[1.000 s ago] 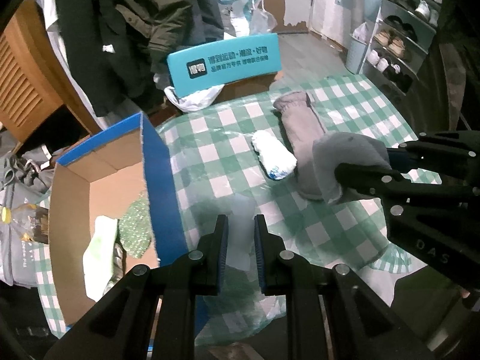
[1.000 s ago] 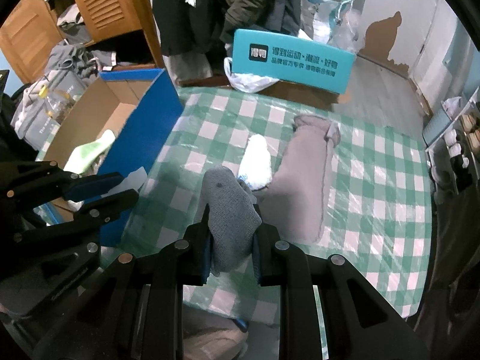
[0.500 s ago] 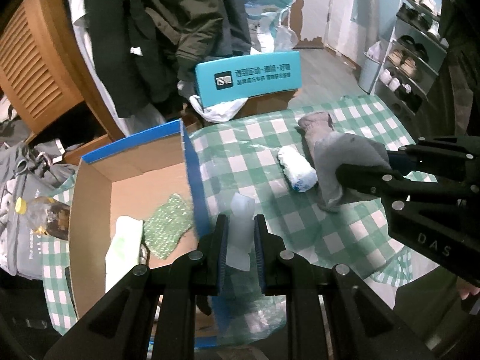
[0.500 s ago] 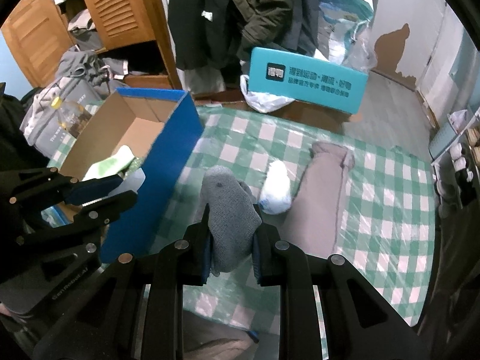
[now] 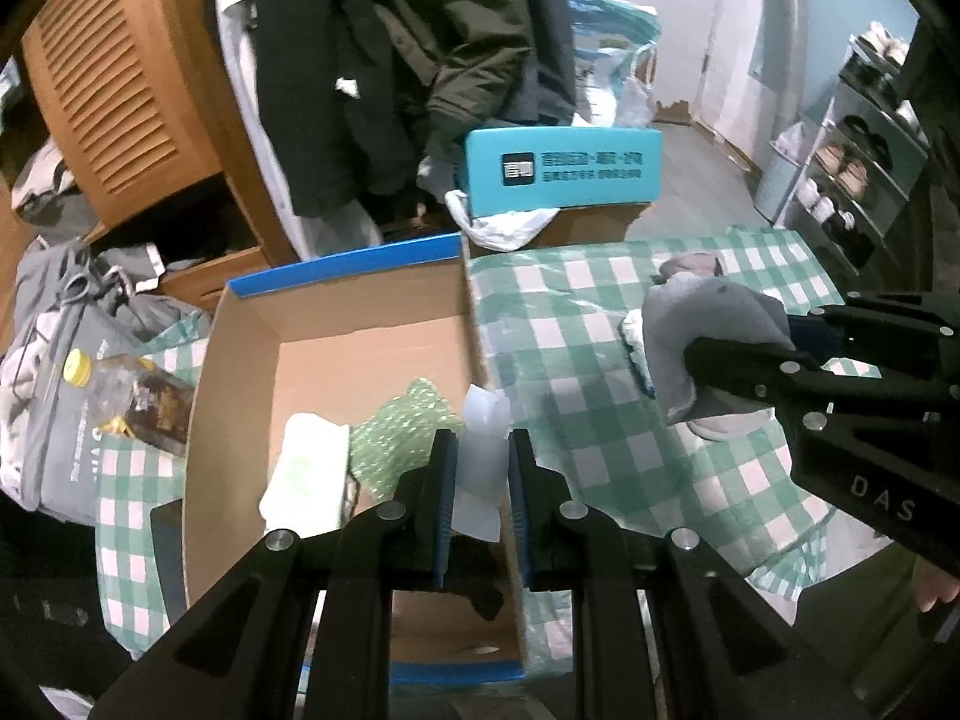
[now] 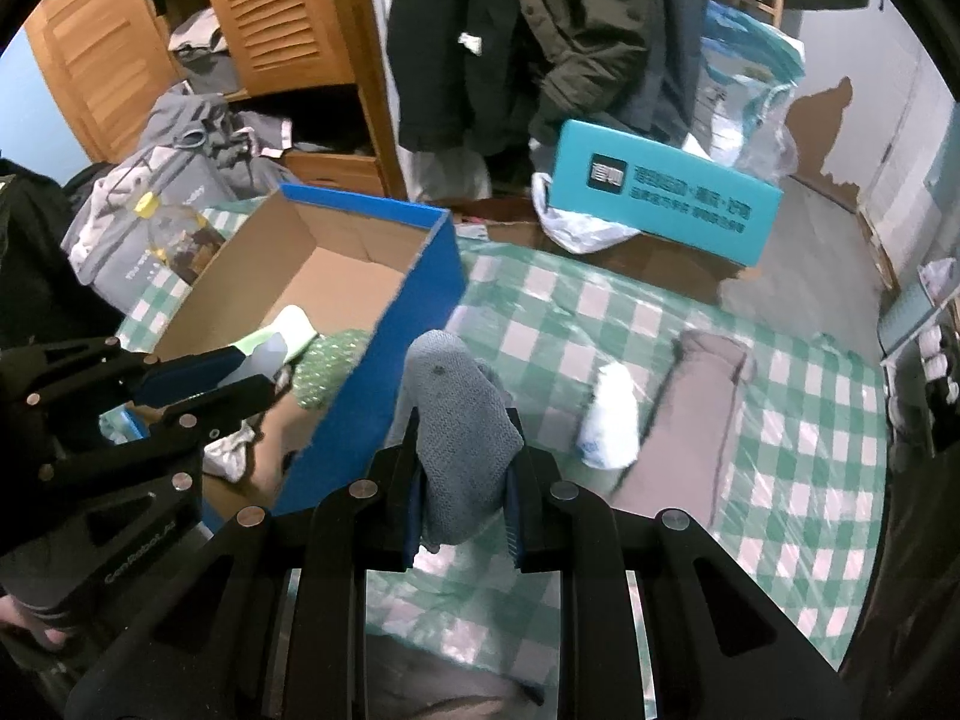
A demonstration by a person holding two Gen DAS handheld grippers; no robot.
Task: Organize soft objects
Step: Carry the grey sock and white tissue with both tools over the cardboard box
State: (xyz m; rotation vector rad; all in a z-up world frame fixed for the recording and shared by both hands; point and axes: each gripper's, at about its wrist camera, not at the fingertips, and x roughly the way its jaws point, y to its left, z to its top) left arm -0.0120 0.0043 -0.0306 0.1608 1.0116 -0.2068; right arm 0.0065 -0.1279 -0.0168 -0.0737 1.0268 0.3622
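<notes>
The left gripper pinched a pale soft piece over the cardboard box; the right gripper clamped a grey sock just outside the box's blue wall. Both should probably clear that wall before their jaws open.

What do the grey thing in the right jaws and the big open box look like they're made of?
Grey thing: looks like knitted fabric, probably a sock; a fine ribbed weave shows and it droops limply. Box: cardboard; plain brown matte inside, blue outer face, thin stiff walls.
</notes>
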